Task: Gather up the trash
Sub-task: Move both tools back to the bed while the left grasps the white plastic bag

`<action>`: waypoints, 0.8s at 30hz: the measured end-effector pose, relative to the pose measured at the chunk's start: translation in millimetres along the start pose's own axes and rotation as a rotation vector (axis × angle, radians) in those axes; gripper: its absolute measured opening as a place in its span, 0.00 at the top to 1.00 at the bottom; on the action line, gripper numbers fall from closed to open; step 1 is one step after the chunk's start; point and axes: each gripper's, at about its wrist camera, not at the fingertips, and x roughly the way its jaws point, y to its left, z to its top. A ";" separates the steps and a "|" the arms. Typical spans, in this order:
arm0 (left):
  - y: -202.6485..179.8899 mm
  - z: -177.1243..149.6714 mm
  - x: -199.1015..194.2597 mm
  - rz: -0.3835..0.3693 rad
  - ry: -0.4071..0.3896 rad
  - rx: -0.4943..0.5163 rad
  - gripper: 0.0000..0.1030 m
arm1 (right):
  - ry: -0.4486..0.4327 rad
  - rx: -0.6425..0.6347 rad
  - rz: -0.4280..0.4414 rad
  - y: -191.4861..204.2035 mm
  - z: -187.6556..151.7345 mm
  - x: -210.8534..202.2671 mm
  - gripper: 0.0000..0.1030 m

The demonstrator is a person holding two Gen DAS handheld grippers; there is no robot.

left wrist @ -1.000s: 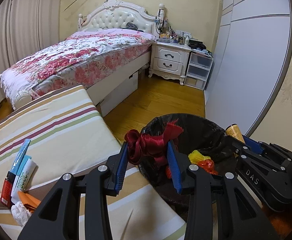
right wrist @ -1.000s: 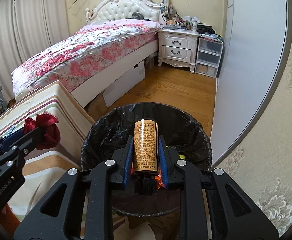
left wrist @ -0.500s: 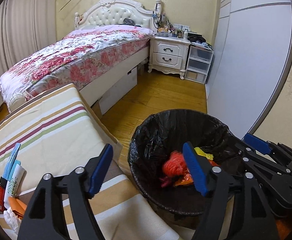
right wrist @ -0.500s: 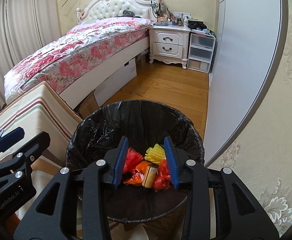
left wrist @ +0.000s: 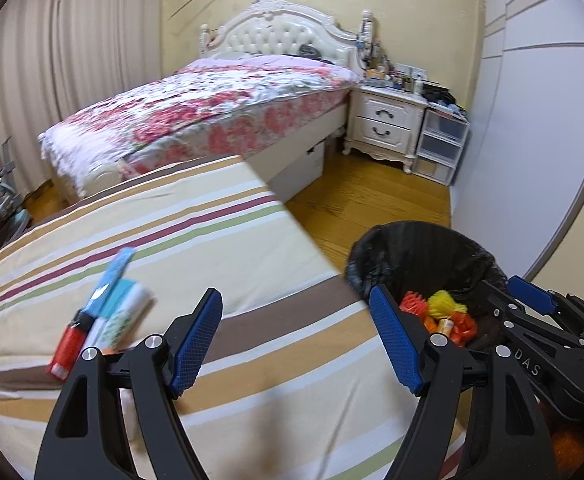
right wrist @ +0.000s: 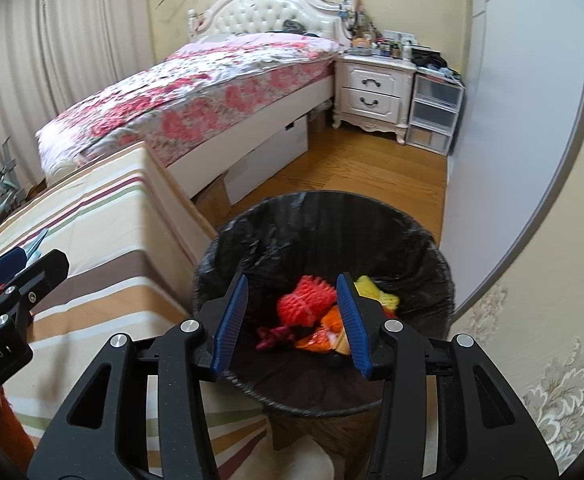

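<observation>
Your bin (right wrist: 248, 240) holds several scraps, packets (left wrist: 104, 312) at nine o'clock remain on the striped table (left wrist: 232, 240); left tool (left wrist: 296, 340) gapes empty, right tool (right wrist: 292, 320) is opening, empty.

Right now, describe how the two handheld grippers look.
Both the left gripper and right gripper have black angular frames, silver pivot bolts and blue textured finger pads. White lettering marks each body; no cables or sleeves show.

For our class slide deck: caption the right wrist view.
Right gripper, jaws opening and empty, above the black-lined trash bin holding red and yellow scraps.
</observation>
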 end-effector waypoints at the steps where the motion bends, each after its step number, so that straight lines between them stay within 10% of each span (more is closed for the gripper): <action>1: 6.2 -2.2 -3.0 0.012 0.003 -0.011 0.28 | 0.002 -0.010 0.009 6.9 -1.5 -1.4 0.56; 24: 108.4 -73.0 -39.5 0.153 0.067 -0.182 0.28 | 0.058 -0.212 0.165 118.0 -42.6 -25.7 0.55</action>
